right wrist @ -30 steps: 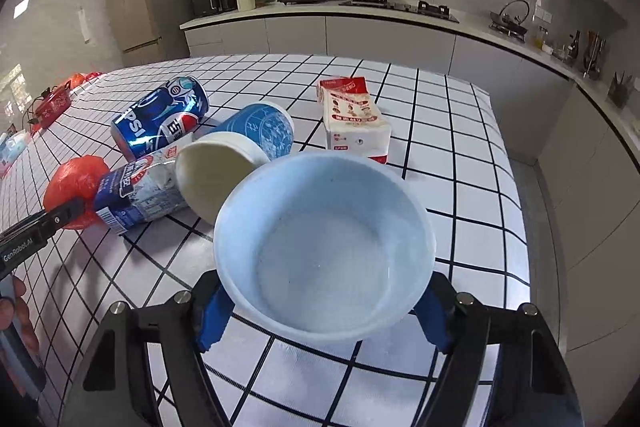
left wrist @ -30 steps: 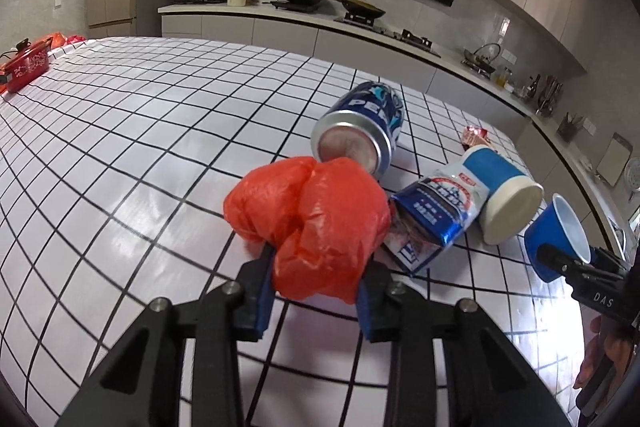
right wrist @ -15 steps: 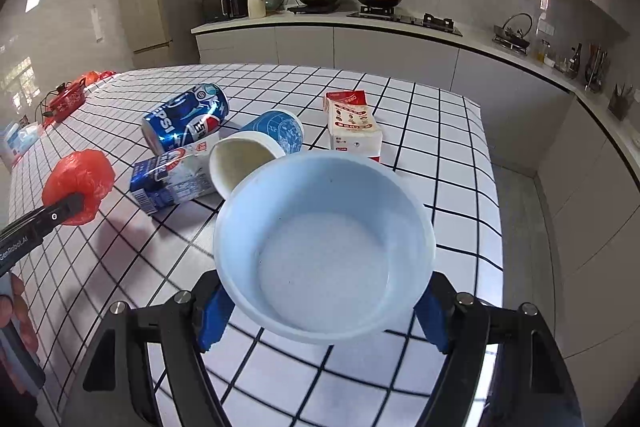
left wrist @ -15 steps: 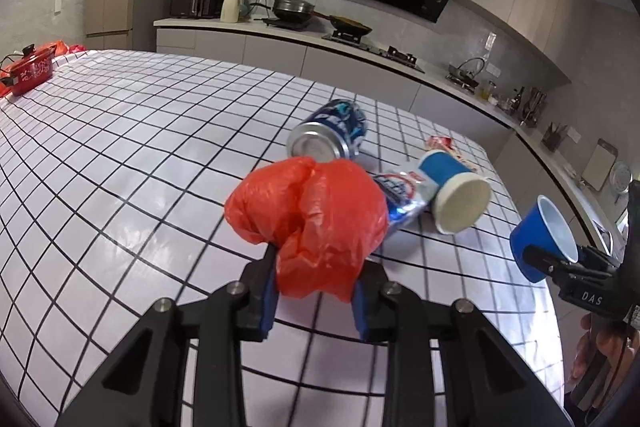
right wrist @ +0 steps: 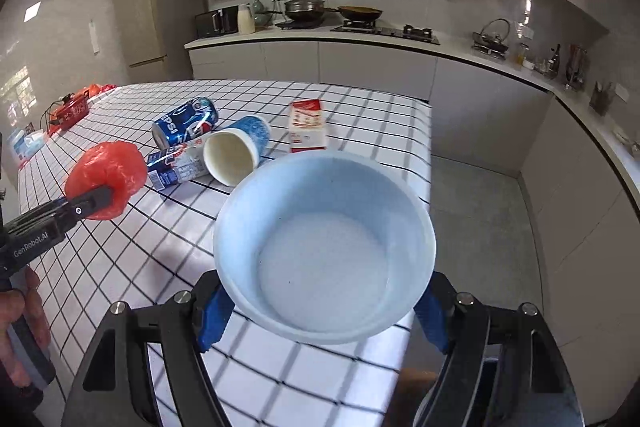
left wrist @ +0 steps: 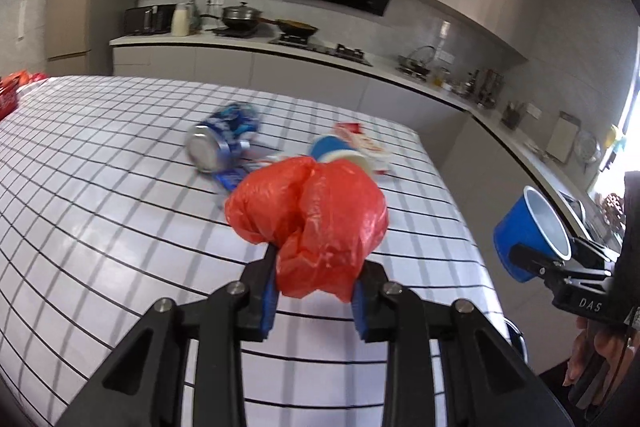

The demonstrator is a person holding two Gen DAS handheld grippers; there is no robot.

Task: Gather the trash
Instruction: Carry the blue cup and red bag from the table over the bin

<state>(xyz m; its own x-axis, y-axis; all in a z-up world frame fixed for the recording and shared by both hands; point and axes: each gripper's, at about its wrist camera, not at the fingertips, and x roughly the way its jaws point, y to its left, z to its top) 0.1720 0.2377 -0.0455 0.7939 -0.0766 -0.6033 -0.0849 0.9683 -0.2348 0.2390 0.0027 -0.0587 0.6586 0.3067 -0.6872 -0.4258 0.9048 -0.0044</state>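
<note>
Above the checked tablecloth (right wrist: 132,247), near its front edge, the left gripper (left wrist: 314,291) is clamped narrow on a crumpled red plastic bag (left wrist: 312,219), a shapeless wad with no clear long axis that bulges up and forward past the blue pads. To its right the right gripper (right wrist: 320,311) stands wide, closed on the sides of a blue paper cup (right wrist: 326,247); the cup's mouth faces back toward the camera and slightly up, its axis running along the fingers. Well apart on the cloth lie a Pepsi can (right wrist: 186,123) on its side, its long axis slanting away to the right, a flattened blue carton (right wrist: 176,163) touching it, a second blue cup (right wrist: 238,155) tipped over with its mouth toward the viewer, and a red-and-white carton (right wrist: 307,125) lying flat. In the left wrist view these are motion-blurred, and the bag hides most of the tipped cup and flattened carton. The held cup's base is hidden behind its own rim.
</note>
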